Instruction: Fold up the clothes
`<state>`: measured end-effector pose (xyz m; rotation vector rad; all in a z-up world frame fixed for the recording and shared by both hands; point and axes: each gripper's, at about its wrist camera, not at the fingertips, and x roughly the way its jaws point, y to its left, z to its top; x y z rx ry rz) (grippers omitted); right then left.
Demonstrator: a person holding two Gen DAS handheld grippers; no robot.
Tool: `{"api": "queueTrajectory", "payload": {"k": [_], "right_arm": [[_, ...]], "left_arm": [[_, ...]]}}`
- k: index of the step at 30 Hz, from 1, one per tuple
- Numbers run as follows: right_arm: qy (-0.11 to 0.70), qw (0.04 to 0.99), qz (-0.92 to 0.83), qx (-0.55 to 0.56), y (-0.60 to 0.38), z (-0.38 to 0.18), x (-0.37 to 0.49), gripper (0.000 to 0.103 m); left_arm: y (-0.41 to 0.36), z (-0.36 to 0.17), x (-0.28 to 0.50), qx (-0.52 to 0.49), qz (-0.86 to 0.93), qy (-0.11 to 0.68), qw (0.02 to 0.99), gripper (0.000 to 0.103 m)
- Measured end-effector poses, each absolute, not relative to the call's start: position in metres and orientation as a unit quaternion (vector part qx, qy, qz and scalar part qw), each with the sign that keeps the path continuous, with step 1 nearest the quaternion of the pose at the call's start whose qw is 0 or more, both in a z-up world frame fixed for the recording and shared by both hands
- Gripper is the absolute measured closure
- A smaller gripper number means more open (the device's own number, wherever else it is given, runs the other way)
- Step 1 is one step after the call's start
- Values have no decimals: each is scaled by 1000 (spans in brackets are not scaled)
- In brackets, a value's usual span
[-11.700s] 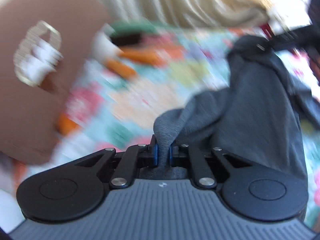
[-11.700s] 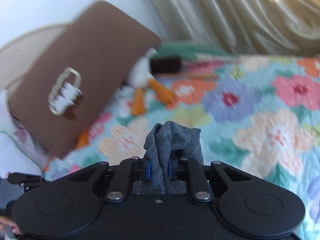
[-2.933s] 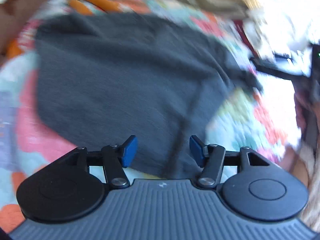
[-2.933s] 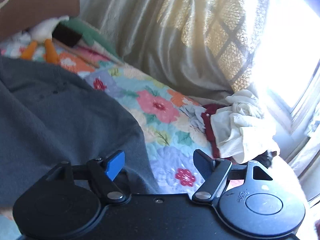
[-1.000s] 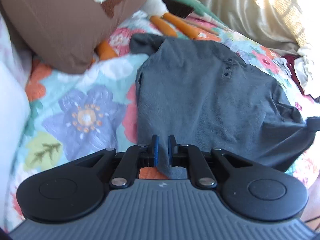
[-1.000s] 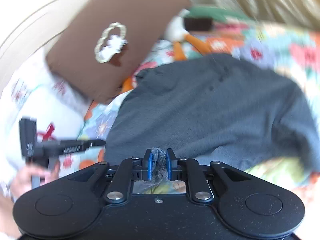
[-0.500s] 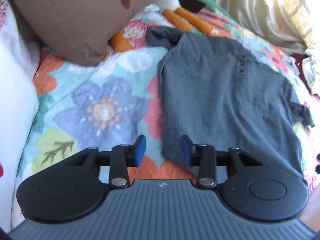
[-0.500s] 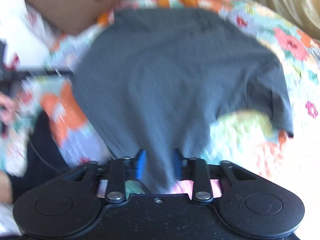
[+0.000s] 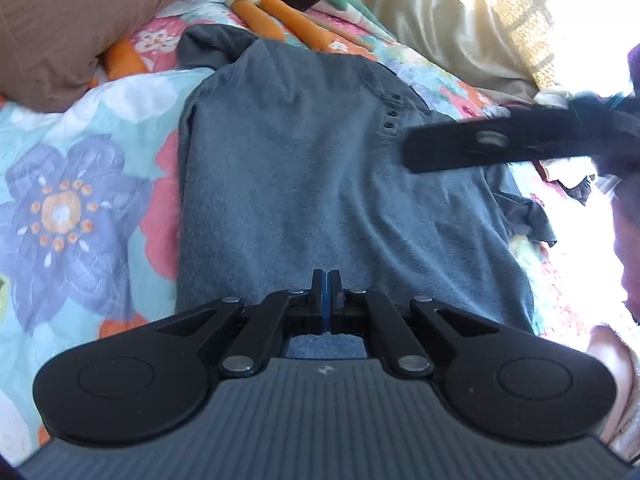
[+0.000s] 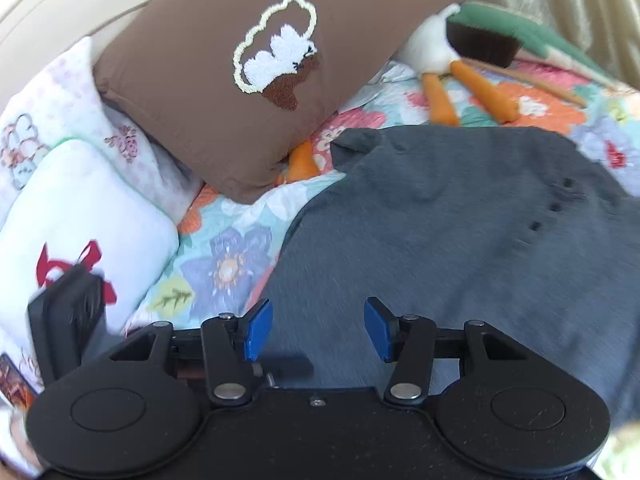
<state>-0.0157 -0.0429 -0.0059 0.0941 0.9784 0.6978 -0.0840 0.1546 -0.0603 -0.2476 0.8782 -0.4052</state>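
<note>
The grey shirt [image 9: 340, 184] lies spread flat on the floral quilt [image 9: 72, 208] beside the brown pillow [image 10: 240, 80], the left tool [image 9: 327, 280] fully closed above its hem, the right tool [image 10: 316, 330] empty, its jaws opening over it.

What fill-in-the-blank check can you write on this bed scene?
1. The grey polo shirt lies spread on a ____ quilt.
2. The left tongs are ____.
3. The right tongs stand ____ above the shirt, nothing between them.
4. The pillow with the embroidered cupcake is ____.

Missing: floral; shut; open; brown
</note>
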Motion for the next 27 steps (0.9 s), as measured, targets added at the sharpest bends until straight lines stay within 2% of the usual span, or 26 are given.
{"api": "queueTrajectory", "payload": {"k": [2, 3, 5, 7, 9, 11, 12, 13, 22, 24, 25, 26, 27], "right_arm": [[466, 820, 330, 27, -33, -17, -12, 47], [469, 818, 333, 22, -30, -23, -10, 47], [470, 814, 341, 32, -26, -33, -4, 47], [469, 805, 358, 62, -24, -44, 1, 47], [470, 790, 383, 96, -23, -56, 3, 47], [475, 774, 400, 122, -21, -70, 2, 47], [479, 767, 406, 131, -20, -77, 1, 47], [481, 762, 412, 134, -18, -82, -1, 47], [474, 760, 409, 176, -33, -91, 0, 44], [469, 774, 399, 146, -31, -93, -2, 54], [466, 781, 394, 131, -30, -93, -2, 80], [463, 788, 389, 116, -29, -94, -3, 95], [464, 789, 385, 117, -31, -96, -2, 95]], "left_arm": [[165, -52, -94, -99, -169, 396, 897, 100], [167, -49, -96, -77, -149, 393, 904, 96], [169, -43, -100, -28, -105, 390, 915, 80], [168, -40, -99, -9, -100, 392, 915, 51], [169, -45, -93, -26, -109, 391, 913, 48], [171, -55, -86, -50, -117, 406, 905, 58], [172, -59, -83, -60, -126, 412, 901, 87], [170, -62, -82, -62, -135, 411, 899, 99], [126, -68, -80, -15, -184, 409, 894, 100], [117, -70, -82, 12, -183, 412, 893, 99], [115, -69, -84, 27, -181, 410, 894, 99], [112, -68, -87, 42, -179, 408, 894, 99], [114, -65, -91, 49, -178, 403, 896, 97]]}}
